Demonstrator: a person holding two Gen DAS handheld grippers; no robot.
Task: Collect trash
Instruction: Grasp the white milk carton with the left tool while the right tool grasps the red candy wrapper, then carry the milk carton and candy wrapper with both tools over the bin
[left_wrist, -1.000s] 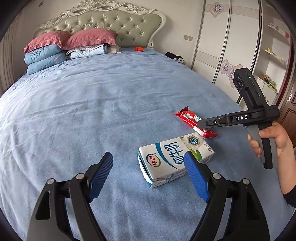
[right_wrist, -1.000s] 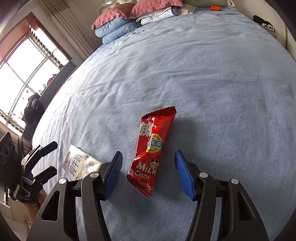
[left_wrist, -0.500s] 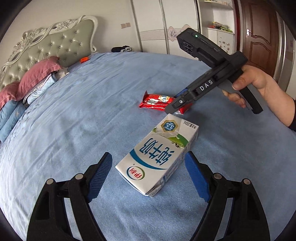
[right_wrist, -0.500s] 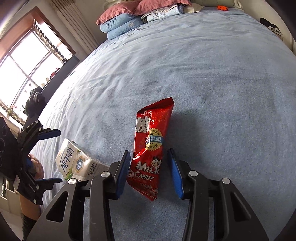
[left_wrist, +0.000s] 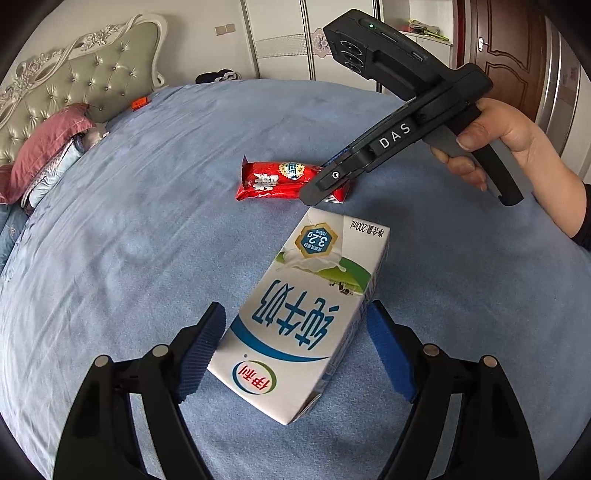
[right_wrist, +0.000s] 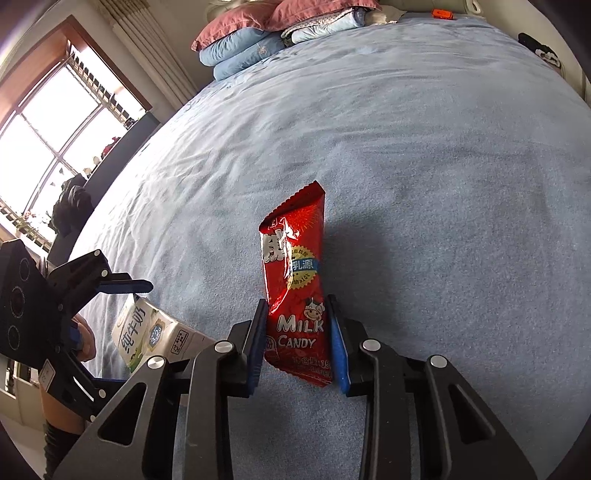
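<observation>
The right claw (right_wrist: 298, 341) is being closed further onto the red candy wrapper (right_wrist: 293, 273) on the bed (right_wrist: 443, 166), while the spread left claw (left_wrist: 291, 356), newly rolled, is being lined up astride the milk carton (left_wrist: 306, 321).

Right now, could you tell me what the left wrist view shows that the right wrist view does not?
Only the left wrist view shows the wardrobe doors, the brown door and the tufted headboard. Only the right wrist view shows the window and the blue pillows. Both show the blue bed cover, the milk carton between the open left claw, and the red candy wrapper with the right claw closing around it.
</observation>
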